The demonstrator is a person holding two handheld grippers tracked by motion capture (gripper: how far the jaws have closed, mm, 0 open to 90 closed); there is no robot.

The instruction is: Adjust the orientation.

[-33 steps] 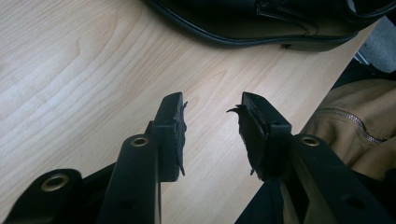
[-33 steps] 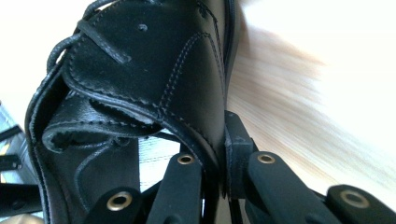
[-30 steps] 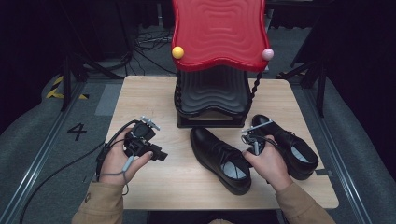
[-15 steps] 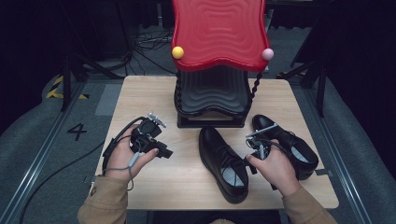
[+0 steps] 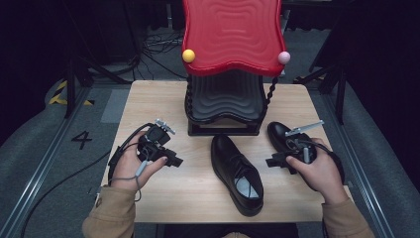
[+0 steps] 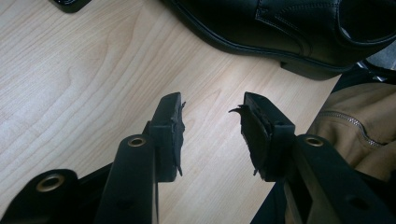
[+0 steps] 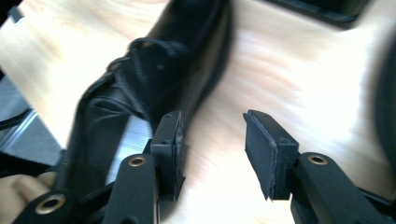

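Observation:
Two black leather lace-up shoes lie on the wooden table [image 5: 148, 104]. One shoe [image 5: 236, 173] is in the middle, toe pointing to the rack. The other shoe [image 5: 278, 135] is at the right, partly hidden by the right hand. My right gripper [image 5: 271, 161] hovers between them, its jaws have just been opening, and nothing is between them. In the right gripper view the middle shoe [image 7: 154, 74] lies just left of the open right gripper [image 7: 212, 135]. My left gripper [image 5: 174, 161] is left of the middle shoe; its jaws have just opened further over bare wood. The left gripper [image 6: 212, 121] points at that shoe [image 6: 280, 28].
A shoe rack stands at the back middle of the table, with a red wavy top shelf [image 5: 230, 34] and a black lower shelf [image 5: 225, 99]. A tan sleeve [image 6: 359, 121] is close to the left gripper's right jaw. Dark floor and cables surround the table.
The right gripper let go of the middle shoe, opened, and drew away to the right. The shoe's toe had first swung a little to the right. The left hand stayed put.

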